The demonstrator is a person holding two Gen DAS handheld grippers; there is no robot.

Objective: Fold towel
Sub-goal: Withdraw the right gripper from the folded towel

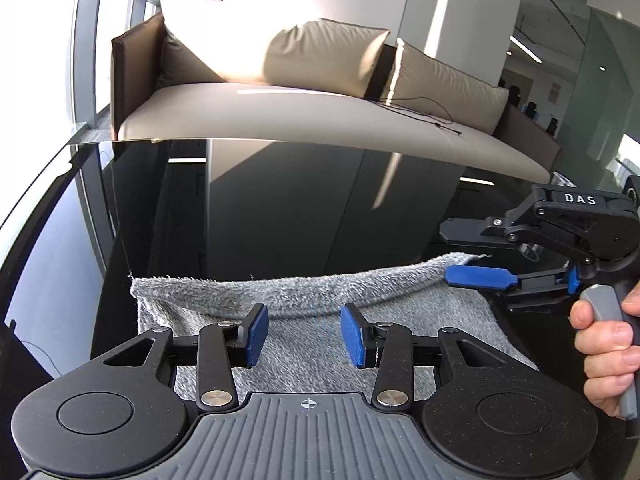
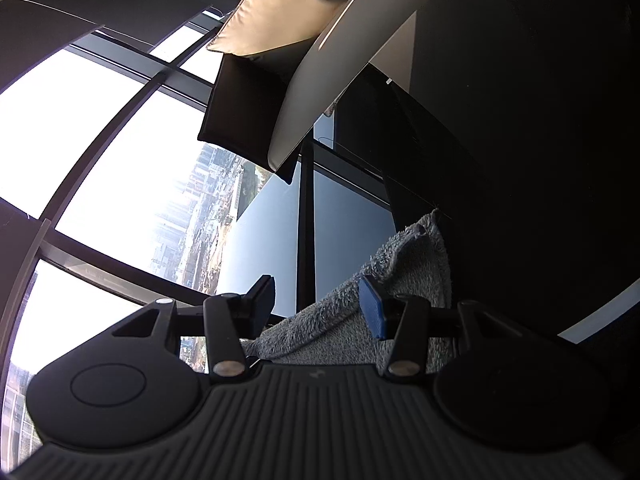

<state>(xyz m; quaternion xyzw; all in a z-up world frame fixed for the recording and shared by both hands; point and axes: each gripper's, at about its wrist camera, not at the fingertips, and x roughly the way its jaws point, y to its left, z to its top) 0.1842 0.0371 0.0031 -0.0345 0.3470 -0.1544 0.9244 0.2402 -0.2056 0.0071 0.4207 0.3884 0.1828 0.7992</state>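
Observation:
A grey fluffy towel lies on the glossy black table, its far edge doubled over in a fold. My left gripper is open just above the towel's middle, blue pads apart, holding nothing. My right gripper is at the towel's far right corner, turned sideways and open, one blue finger against the towel edge and the other black finger above it. In the right wrist view the right gripper is open, and the towel lies between and past its fingers.
A beige sofa with cushions stands beyond the table's far edge, with a thin black cable on its seat. Large windows lie to the left. The person's hand grips the right gripper's handle.

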